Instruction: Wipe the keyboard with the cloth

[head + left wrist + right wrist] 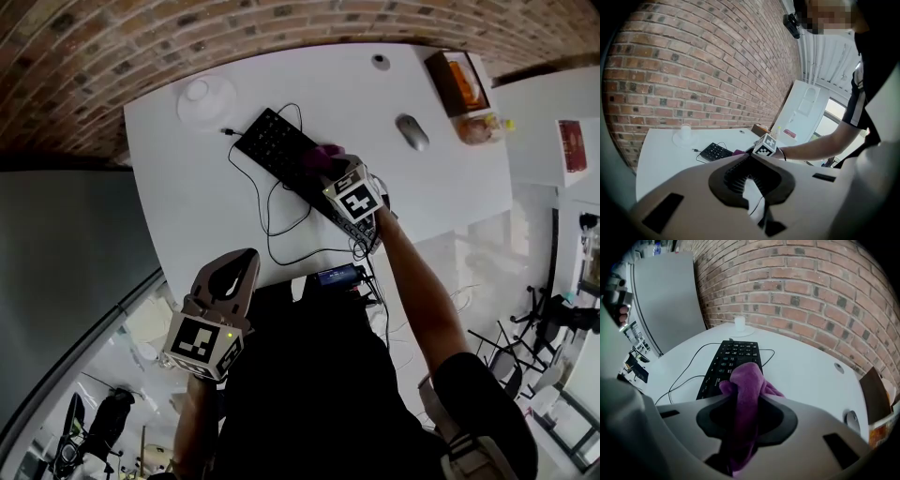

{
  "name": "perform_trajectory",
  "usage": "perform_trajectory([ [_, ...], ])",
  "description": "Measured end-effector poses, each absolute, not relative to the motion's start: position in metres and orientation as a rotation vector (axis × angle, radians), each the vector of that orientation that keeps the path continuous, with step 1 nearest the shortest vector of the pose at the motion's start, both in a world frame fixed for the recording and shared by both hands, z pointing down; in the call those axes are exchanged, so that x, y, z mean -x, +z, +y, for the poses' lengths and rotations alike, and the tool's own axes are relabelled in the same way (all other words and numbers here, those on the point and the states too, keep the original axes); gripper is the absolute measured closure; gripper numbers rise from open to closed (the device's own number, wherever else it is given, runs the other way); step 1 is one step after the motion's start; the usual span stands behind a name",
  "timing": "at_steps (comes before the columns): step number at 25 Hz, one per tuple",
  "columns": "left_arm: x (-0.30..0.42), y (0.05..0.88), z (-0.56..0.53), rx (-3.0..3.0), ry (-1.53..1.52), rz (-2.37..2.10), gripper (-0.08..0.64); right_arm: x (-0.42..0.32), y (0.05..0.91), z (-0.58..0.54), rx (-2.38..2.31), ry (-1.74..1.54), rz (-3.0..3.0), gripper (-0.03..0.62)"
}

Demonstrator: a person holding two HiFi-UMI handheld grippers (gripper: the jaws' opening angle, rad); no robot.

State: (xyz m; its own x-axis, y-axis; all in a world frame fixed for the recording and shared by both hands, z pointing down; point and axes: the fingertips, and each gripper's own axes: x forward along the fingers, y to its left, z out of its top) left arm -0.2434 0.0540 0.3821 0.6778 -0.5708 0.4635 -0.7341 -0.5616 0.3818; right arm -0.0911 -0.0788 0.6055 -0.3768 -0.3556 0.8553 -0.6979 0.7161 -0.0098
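You're gripping the purple cloth (747, 380) in your right gripper (746, 401): jaws partway closed & clamping on the bunched fabric, w/ a wad sticking out past the tips and the rest trailing back betw. them. In the head view that gripper (326, 164) is angling down onto the black keyboard (277, 141), and the cloth (319, 153) is sitting over the keys about mid-length. Can't tell how hard it's pressing.

The keyboard is lying diagonally on the white table (187, 187), one end pointing far-left, the other near-right under your right forearm. Its black cable (272, 211) is looping across the table on the near side.

Your left gripper (239, 267) is hovering at the near-left, by the table's near edge & well apart from the keyboard. Its jaws are standing together in the left gripper view, w/ nothing betw. them (752, 187), only a thin slit of white table showing through.

Other stuff on the table: a white cup on a saucer (205, 94) at the far-left corner, a grey mouse (412, 131) to the right of the keyboard, a brown box (457, 82) at the far right. A brick wall (141, 37) is running along the far side
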Motion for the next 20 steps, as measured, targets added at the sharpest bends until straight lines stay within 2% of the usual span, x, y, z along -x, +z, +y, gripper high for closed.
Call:
perform_trajectory([
  [20, 0.258, 0.382, 0.052, -2.35, 0.369, -0.996, 0.546, 0.116, 0.599, -0.068, -0.834, 0.418, -1.969, 0.469],
])
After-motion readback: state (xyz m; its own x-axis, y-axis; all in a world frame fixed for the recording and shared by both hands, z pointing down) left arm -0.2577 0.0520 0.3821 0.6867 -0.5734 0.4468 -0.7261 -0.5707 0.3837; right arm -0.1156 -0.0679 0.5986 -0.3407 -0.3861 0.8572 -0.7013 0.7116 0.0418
